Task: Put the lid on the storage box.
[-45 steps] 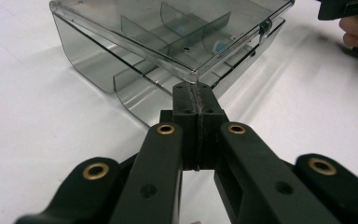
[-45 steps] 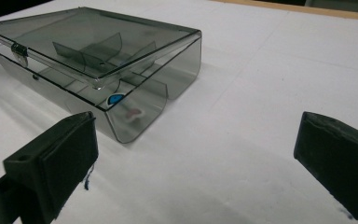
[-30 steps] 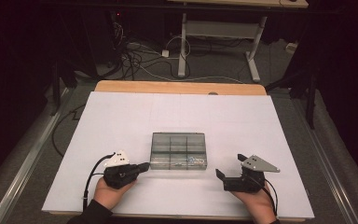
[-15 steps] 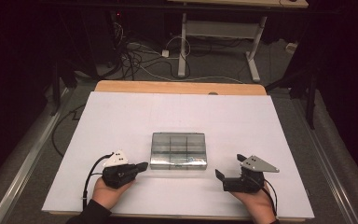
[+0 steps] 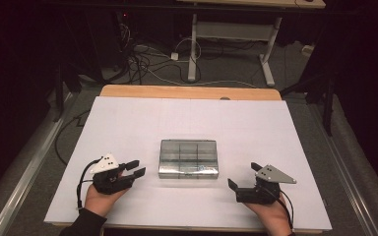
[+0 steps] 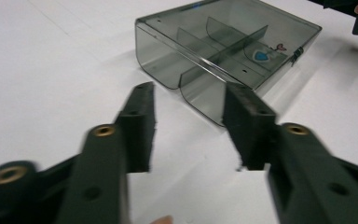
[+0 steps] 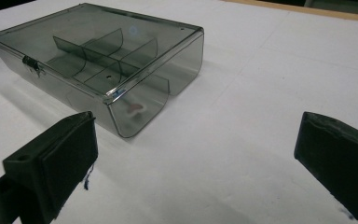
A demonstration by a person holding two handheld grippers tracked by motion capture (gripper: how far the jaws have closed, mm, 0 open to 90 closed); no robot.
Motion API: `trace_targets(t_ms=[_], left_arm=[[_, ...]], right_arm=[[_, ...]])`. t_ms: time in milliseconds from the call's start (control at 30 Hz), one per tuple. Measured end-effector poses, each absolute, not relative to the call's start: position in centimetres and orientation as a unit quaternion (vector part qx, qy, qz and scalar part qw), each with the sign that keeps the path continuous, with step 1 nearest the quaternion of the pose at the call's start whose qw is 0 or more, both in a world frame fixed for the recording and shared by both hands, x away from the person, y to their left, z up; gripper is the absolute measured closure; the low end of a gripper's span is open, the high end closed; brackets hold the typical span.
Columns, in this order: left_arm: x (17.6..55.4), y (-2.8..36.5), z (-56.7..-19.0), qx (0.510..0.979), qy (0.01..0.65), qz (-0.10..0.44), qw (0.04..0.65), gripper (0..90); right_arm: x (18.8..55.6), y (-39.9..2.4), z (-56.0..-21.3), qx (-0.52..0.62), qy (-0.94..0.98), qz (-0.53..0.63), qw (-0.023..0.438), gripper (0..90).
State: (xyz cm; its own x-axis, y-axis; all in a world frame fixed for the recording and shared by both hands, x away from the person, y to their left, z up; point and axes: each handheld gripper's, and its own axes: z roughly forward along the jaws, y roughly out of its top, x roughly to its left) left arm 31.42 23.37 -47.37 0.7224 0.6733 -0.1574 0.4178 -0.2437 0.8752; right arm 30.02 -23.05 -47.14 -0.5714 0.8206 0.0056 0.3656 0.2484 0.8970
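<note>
A smoky clear plastic box [image 5: 188, 158] with inner dividers and a shut lid lies flat in the middle of the white table [image 5: 128, 128]. My left gripper [image 5: 137, 167] sits just left of the box's near corner, pointing at it. Its jaws have just been opening, with only bare table between them and the box [image 6: 223, 51] a short way ahead of the left gripper [image 6: 189, 93]. My right gripper [image 5: 242, 174] rests to the right of the box, open wide and holding nothing. In the right gripper view the box [image 7: 98, 60] lies ahead and to the left of the right gripper [image 7: 198, 126].
The table's far wooden edge [image 5: 189, 92] borders the white surface. Beyond it, cables [image 5: 147, 54] lie on the dark floor beside a desk frame [image 5: 231, 34]. A metal rail [image 5: 24, 172] runs along the table's left side.
The left gripper's jaws have parted from shut to open, and that hand has shifted slightly left, away from the box. The right hand and the box have stayed still.
</note>
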Motion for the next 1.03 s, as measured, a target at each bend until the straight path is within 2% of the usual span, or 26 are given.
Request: trace_targets(t_ms=[200, 300, 367, 533, 1033], left_arm=[[31.3, 24.1, -47.1, 0.766, 0.359, 0.147, 0.512, 22.5], [31.1, 24.2, -47.0, 0.763, 0.358, 0.155, 0.515, 14.9], [31.0, 24.2, -46.9, 0.762, 0.356, 0.158, 0.517, 13.9], [30.8, 24.1, -46.8, 0.765, 0.355, 0.159, 0.514, 0.0], [30.8, 23.7, -46.8, 0.765, 0.36, 0.161, 0.509, 0.0]], right_arm=[[29.6, -23.3, -46.7, 0.395, 0.743, 0.48, 0.248, 0.1], [29.3, -23.5, -46.6, 0.396, 0.741, 0.483, 0.247, 0.1], [29.0, -23.6, -46.5, 0.395, 0.74, 0.484, 0.249, 0.1], [28.4, -23.9, -46.4, 0.393, 0.736, 0.49, 0.253, 0.1], [28.1, -24.4, -46.3, 0.394, 0.727, 0.496, 0.266, 0.1]])
